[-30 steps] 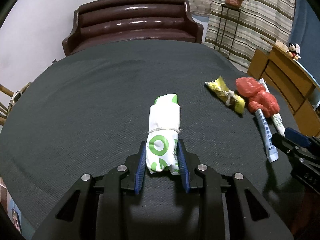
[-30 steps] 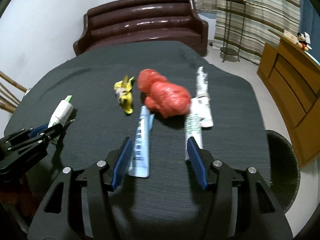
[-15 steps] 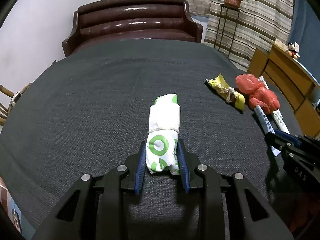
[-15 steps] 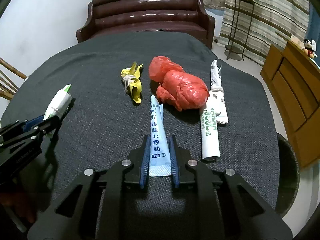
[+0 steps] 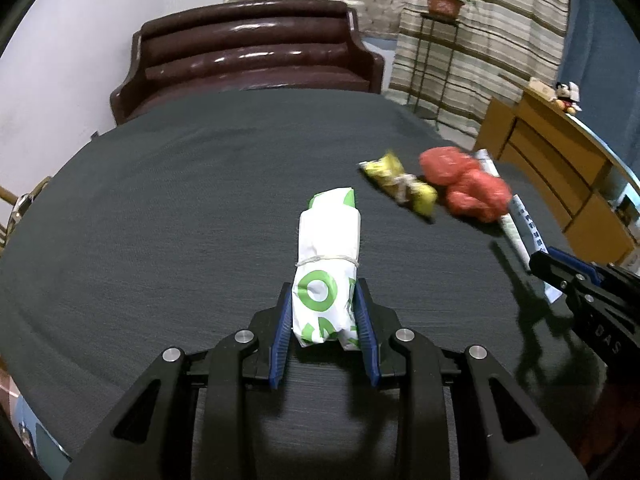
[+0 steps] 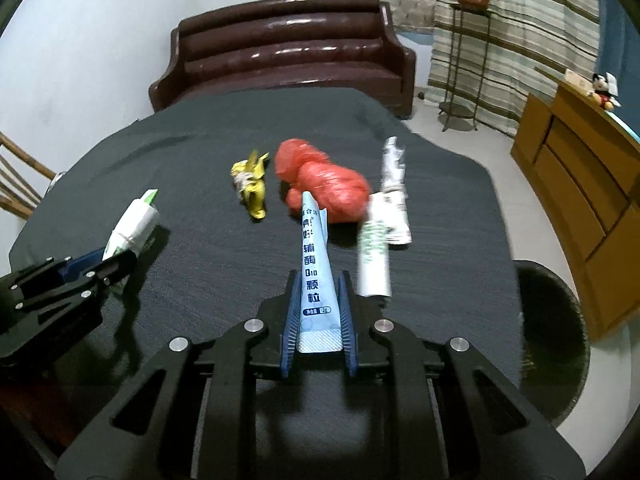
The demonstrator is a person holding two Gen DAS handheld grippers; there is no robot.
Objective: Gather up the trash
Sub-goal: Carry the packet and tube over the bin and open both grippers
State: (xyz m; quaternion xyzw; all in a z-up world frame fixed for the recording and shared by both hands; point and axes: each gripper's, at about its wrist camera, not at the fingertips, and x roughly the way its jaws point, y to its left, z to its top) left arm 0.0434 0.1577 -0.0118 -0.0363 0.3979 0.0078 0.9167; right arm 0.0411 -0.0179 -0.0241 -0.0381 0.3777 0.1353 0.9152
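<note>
My left gripper (image 5: 323, 300) is shut on a white and green rolled wrapper (image 5: 326, 252) tied with a band, held just above the dark tabletop (image 5: 160, 220). My right gripper (image 6: 317, 294) is shut on a light blue sachet (image 6: 314, 268) with dark print, its tip raised toward the red bag. On the table lie a crumpled yellow wrapper (image 6: 250, 186), a red plastic bag (image 6: 326, 184) and a white rolled wrapper (image 6: 382, 232). The right gripper shows at the right edge of the left wrist view, still gripping the blue sachet (image 5: 532, 236).
A brown leather sofa (image 6: 280, 48) stands behind the table. A wooden cabinet (image 6: 580, 184) is at the right, with a dark round bin (image 6: 556, 344) beside the table's right edge. A plant stand (image 6: 464, 52) and striped curtains are at the back.
The right gripper closed on the blue sachet and lifted its end off the table. The left gripper, holding the green and white wrapper throughout, shifted slightly with it.
</note>
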